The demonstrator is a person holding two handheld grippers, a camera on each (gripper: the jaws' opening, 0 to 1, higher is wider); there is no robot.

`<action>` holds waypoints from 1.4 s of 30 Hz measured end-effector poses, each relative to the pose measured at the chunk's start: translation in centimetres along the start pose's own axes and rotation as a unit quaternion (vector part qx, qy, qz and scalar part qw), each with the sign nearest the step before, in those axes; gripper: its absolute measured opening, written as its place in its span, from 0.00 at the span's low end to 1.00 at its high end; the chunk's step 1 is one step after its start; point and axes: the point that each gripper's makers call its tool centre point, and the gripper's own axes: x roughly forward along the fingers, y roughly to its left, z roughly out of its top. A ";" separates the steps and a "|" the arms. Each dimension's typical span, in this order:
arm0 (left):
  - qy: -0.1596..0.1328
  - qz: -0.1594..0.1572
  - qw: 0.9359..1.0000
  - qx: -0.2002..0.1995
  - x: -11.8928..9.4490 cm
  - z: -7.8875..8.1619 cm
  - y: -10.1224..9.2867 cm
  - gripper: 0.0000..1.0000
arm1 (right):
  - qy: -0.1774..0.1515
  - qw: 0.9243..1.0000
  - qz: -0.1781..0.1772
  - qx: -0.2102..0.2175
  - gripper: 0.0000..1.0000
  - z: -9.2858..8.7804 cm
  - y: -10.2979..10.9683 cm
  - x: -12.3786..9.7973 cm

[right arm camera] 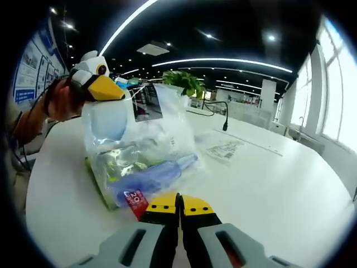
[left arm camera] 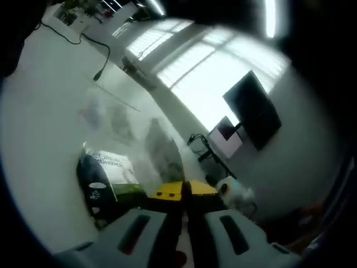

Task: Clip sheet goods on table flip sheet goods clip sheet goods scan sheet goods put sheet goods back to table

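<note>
Both claws grip the bag (right arm camera: 142, 162) upright over the worktop (right arm camera: 268, 184): left claw (right arm camera: 103, 84) at 10 o'clock, right claw (right arm camera: 179, 204) pinched shut at 6. Probably mid-flip; scanning next.

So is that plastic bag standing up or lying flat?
Standing up: the clear bag rises from the table, its top pinched by the left gripper.

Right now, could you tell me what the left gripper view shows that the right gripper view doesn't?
Left gripper view: a dark screen beside the windows. Right gripper view: a plant, a paper lying on the table, and the left gripper shut on the bag's top. Shared: the clear bag and the white table.
</note>
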 end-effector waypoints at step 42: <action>-0.003 -0.014 1.000 0.013 1.9 0.3 -2.6 0.00 | -0.083 0.993 -0.080 -0.033 0.03 5.3 0.9 -6.0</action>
